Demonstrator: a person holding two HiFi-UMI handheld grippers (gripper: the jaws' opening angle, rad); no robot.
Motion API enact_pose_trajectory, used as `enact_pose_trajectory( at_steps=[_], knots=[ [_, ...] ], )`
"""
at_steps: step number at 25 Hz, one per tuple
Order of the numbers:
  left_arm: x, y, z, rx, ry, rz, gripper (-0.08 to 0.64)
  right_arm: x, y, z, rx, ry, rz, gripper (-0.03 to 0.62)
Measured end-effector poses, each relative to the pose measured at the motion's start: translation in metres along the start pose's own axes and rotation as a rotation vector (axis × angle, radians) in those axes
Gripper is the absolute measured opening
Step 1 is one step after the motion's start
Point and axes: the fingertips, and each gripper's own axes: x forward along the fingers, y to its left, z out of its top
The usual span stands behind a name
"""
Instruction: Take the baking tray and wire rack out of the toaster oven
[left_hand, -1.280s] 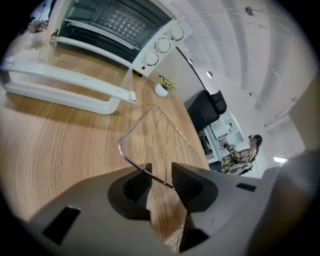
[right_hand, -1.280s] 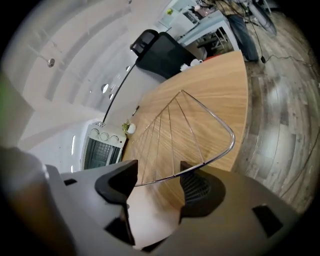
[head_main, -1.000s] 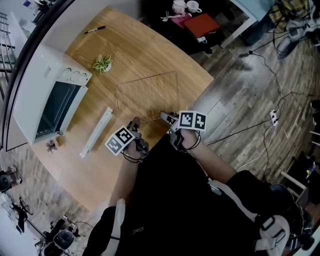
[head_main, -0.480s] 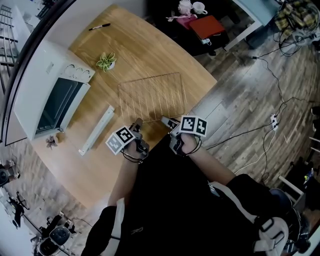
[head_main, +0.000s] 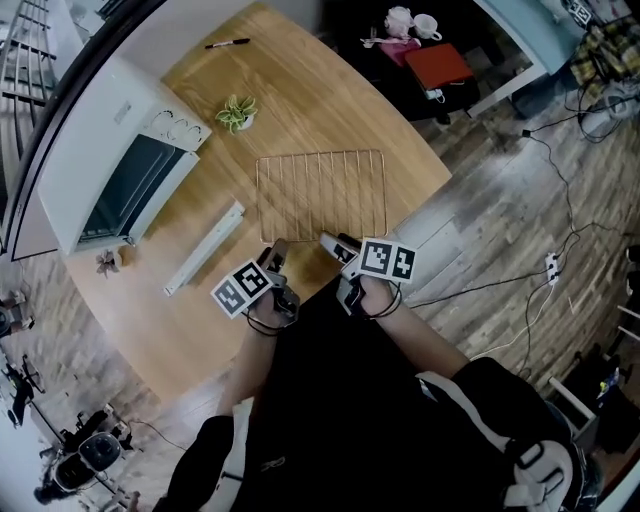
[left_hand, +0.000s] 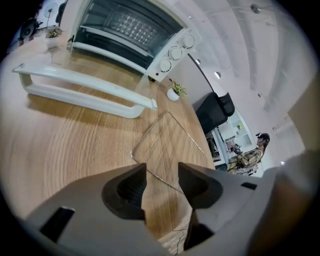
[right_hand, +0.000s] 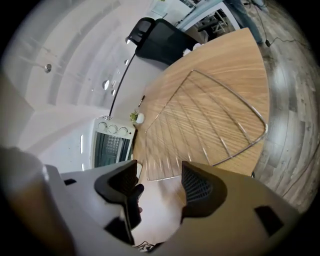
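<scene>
Wire rack is laid flat on the table, at 12 o'clock of both grippers, judged set clear of the toaster oven at 9 o'clock. Its long axis is aligned 9-to-3, with bars running 12-to-6. Left gripper jaws are being opened, right gripper jaws are being closed. Nothing is held by either.

Wire rack: rectangular, thin bright metal bars in a rounded-corner frame. Lies flat on the wooden tabletop, close to its near edge, nothing on it.

Baking tray: pale, shallow, raised rim; reads long and narrow from above. Lies on the tabletop between rack and oven, touching neither.

Toaster oven: white body, dark glass door, three round knobs in a column beside the door. Stands at the tabletop's far left edge; door looks shut.
</scene>
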Motion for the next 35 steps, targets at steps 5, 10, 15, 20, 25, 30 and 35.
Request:
enact_pose_trajectory(
  at_steps=[5, 10, 15, 20, 25, 30, 35],
  knots=[
    [-0.028, -0.004, 0.029, -0.019, -0.129, -0.077, 0.196, 0.022, 0.045, 0.002, -0.114, -0.006, 0.078, 0.285],
    [-0.062, 0.026, 0.071, -0.151, -0.298, -0.108, 0.196, 0.062, 0.099, -0.014, -0.210, 0.066, 0.157, 0.285],
    [-0.094, 0.058, 0.106, -0.241, -0.426, -0.116, 0.196, 0.100, 0.148, -0.030, -0.316, 0.131, 0.202, 0.277],
    [-0.120, 0.088, 0.139, -0.338, -0.531, -0.188, 0.196, 0.135, 0.186, -0.049, -0.391, 0.179, 0.230, 0.268],
    [-0.142, 0.117, 0.178, -0.401, -0.612, -0.215, 0.196, 0.174, 0.220, -0.061, -0.419, 0.192, 0.260, 0.264],
    [-0.157, 0.138, 0.224, -0.437, -0.683, -0.228, 0.196, 0.213, 0.249, -0.062, -0.454, 0.187, 0.267, 0.262],
    [-0.163, 0.156, 0.262, -0.453, -0.723, -0.241, 0.195, 0.250, 0.269, -0.057, -0.440, 0.163, 0.270, 0.261]
  ],
)
